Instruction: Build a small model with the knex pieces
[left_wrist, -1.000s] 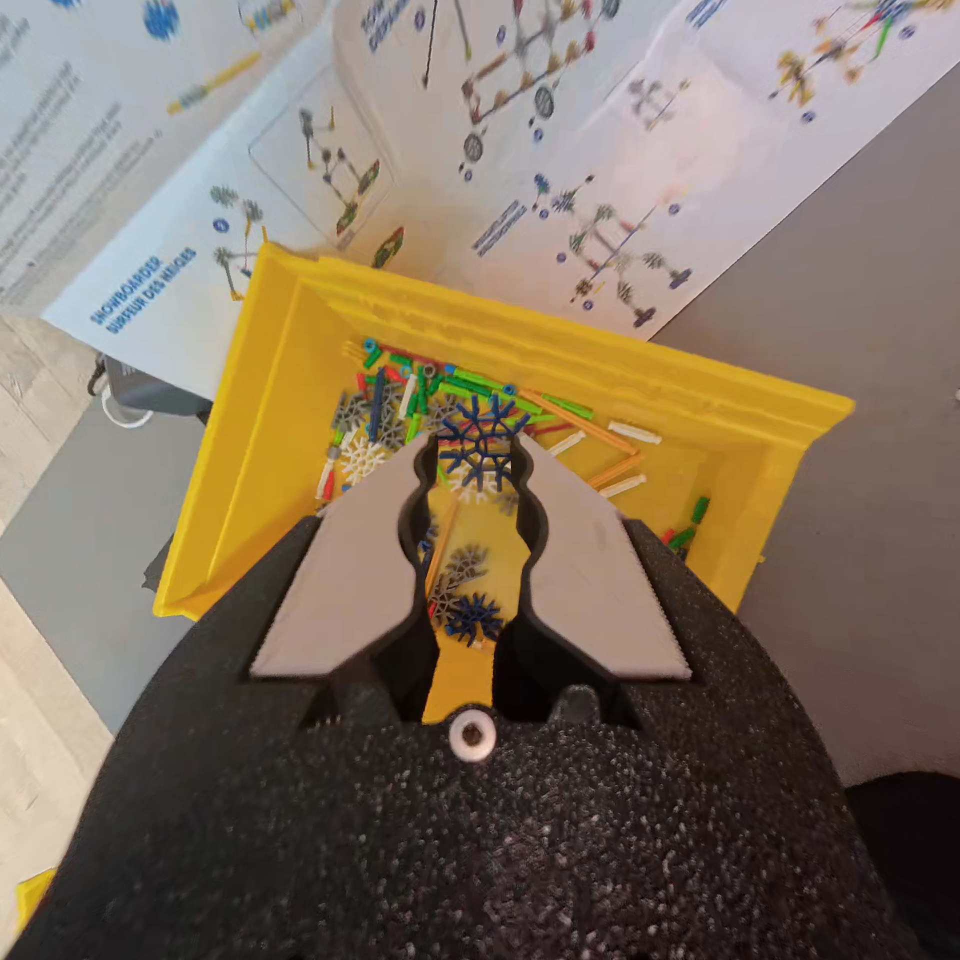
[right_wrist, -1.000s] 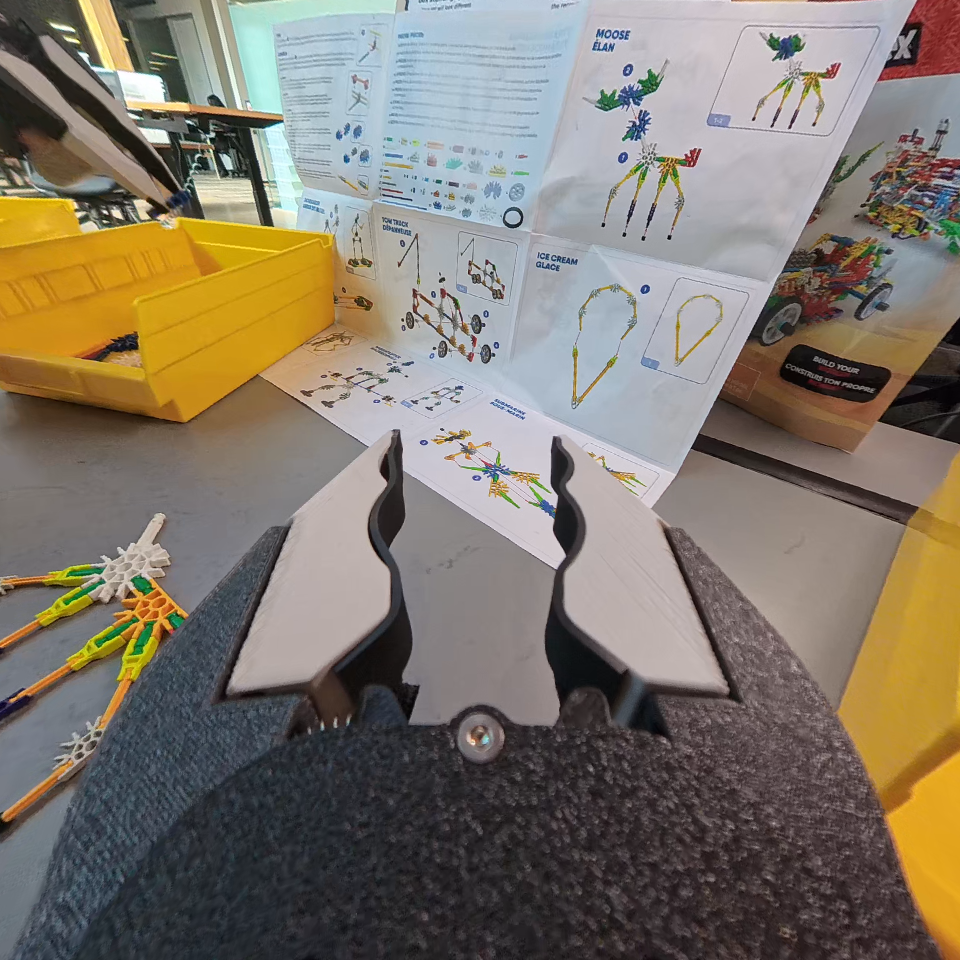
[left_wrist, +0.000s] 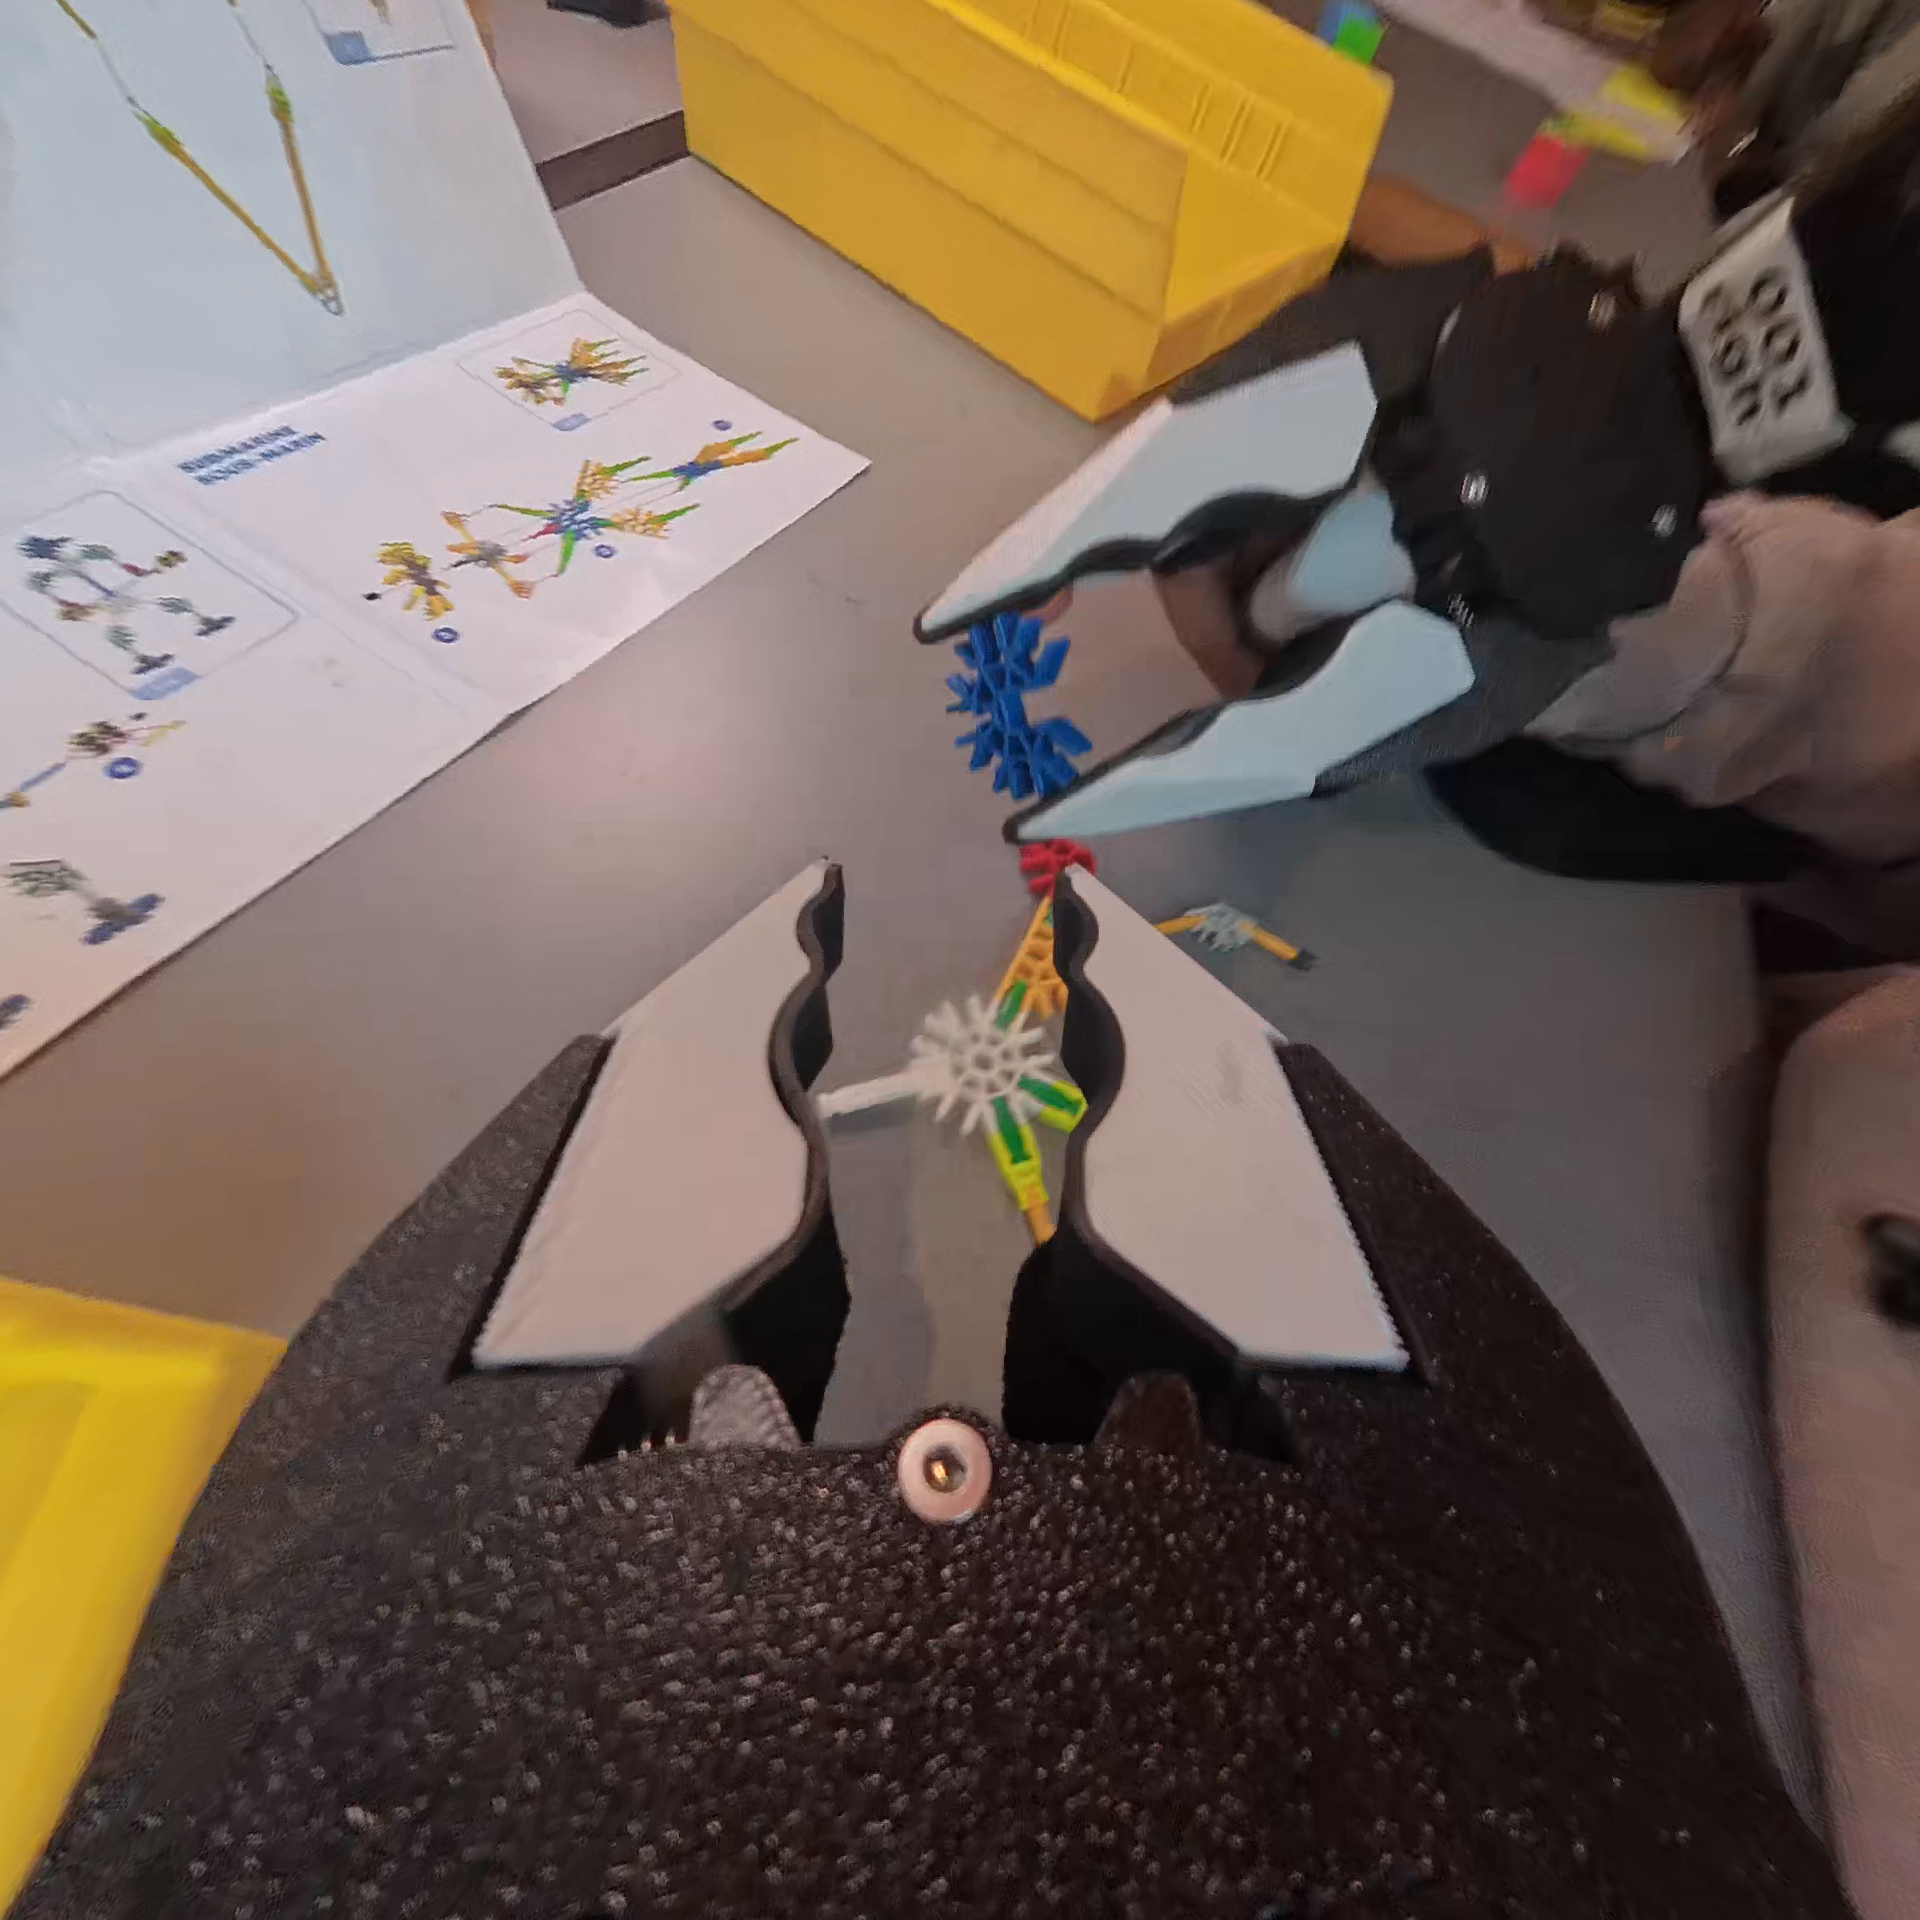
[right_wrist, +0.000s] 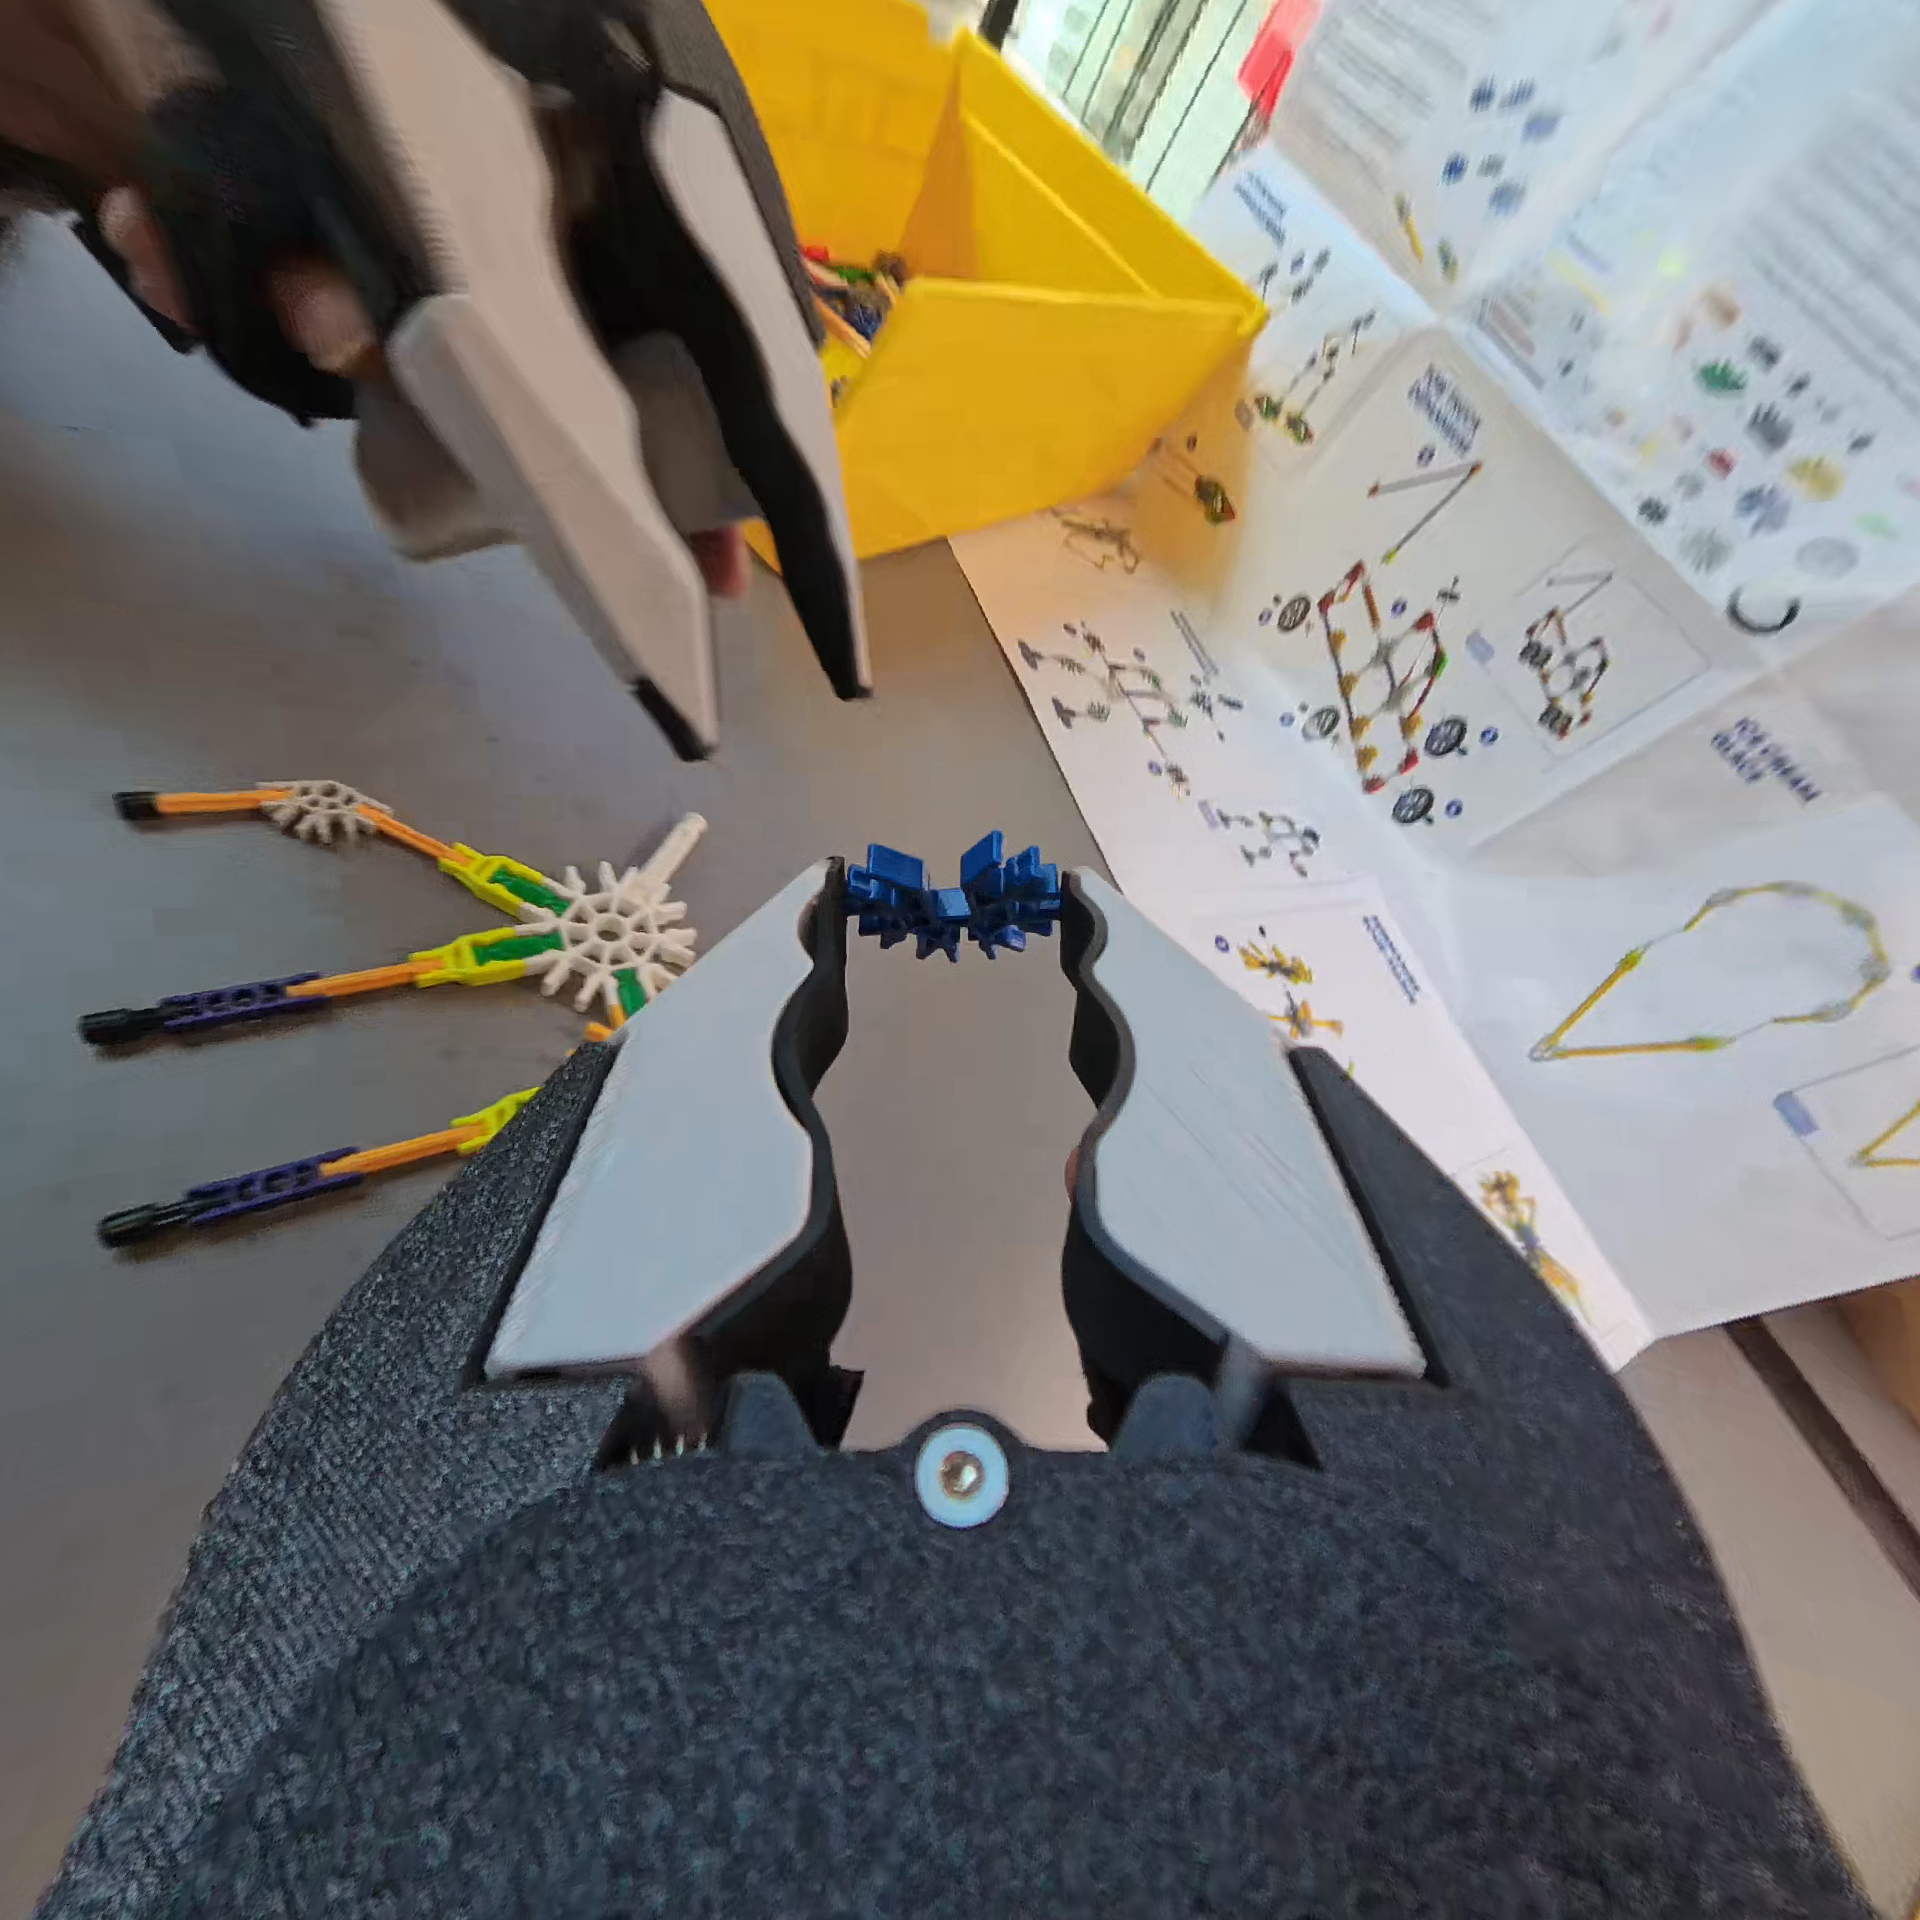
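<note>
The right gripper (right_wrist: 954, 902) pinches a blue snowflake piece (right_wrist: 951, 902) at its tips above the grey table (right_wrist: 312, 582), the left gripper (left_wrist: 951, 894) hangs empty and apart over a white-hubbed stick toy (right_wrist: 608, 935), near a yellow bin (right_wrist: 1039, 395) and paper guide (right_wrist: 1558, 727).

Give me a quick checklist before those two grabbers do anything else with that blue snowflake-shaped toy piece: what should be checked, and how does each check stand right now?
1. Right gripper clamped on the blue snowflake connector: ok, pinched at the fingertips.
2. Grip depth: not ok, held only at the very tips.
3. Left gripper free: ok, open and holding nothing.
4. White snowflake connector of the rod assembly lying flat on the grey table: ok.
5. Grippers apart: ok, a gap shows between them.
6. Which socket faces the assembly: cannot tell, motion blur.
</note>
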